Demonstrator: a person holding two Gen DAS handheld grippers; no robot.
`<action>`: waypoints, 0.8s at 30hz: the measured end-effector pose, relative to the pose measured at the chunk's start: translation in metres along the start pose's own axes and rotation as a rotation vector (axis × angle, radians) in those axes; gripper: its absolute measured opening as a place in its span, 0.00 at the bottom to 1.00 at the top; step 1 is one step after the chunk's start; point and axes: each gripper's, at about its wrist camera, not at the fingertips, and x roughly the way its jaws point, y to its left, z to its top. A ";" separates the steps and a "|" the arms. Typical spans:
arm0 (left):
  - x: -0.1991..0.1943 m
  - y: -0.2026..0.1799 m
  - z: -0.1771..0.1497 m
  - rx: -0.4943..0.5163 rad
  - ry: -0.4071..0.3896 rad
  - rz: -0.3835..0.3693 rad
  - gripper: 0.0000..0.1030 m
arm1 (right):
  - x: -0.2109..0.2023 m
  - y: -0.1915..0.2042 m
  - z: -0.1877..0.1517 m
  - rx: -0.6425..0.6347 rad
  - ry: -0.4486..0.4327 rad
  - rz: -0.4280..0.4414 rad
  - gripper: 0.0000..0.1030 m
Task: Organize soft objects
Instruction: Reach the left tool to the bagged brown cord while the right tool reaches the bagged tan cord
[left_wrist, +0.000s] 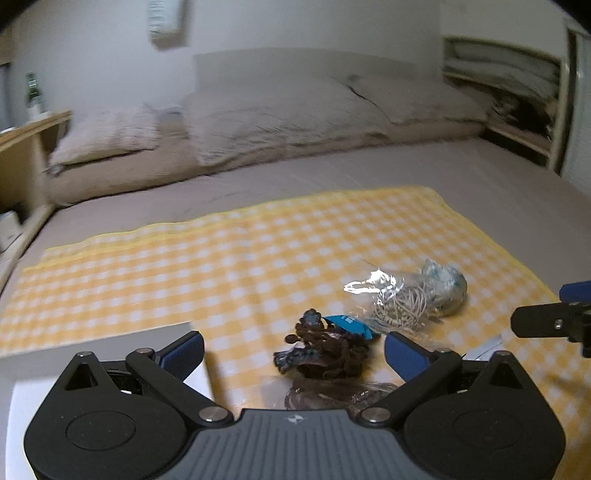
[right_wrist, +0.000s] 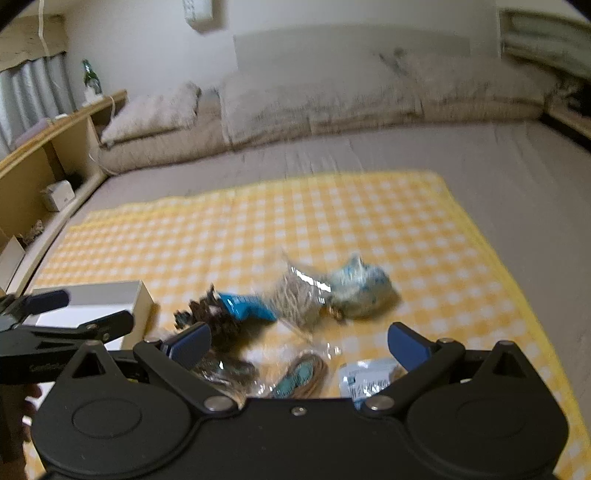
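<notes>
On a yellow checked cloth (left_wrist: 236, 254) lie several soft bundles. A dark brown yarn bundle (left_wrist: 325, 350) with a blue label sits between the blue pads of my left gripper (left_wrist: 293, 352), which stands open above it without touching. Behind it lies a clear bag of beige cord with a pale blue-white ball (left_wrist: 417, 295). In the right wrist view my right gripper (right_wrist: 299, 345) is open over a bagged tan and teal cord (right_wrist: 306, 373) and a white-labelled packet (right_wrist: 369, 376). The brown yarn (right_wrist: 207, 310) and the cord bag (right_wrist: 325, 291) lie further ahead.
A white box (right_wrist: 107, 302) stands at the cloth's left edge, beside my left gripper. The cloth lies on a grey bed (left_wrist: 369, 170) with pillows (left_wrist: 277, 110) along the far side. A wooden shelf unit (right_wrist: 44, 162) runs along the left.
</notes>
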 end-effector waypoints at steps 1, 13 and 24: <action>0.009 0.000 0.002 0.014 0.012 -0.021 0.89 | 0.005 -0.002 0.000 0.006 0.015 0.002 1.00; 0.081 0.001 -0.010 0.085 0.264 -0.149 0.57 | 0.063 -0.005 -0.001 -0.005 0.181 0.085 0.76; 0.045 -0.027 -0.040 0.259 0.399 -0.333 0.58 | 0.101 -0.009 -0.005 -0.007 0.300 0.052 0.77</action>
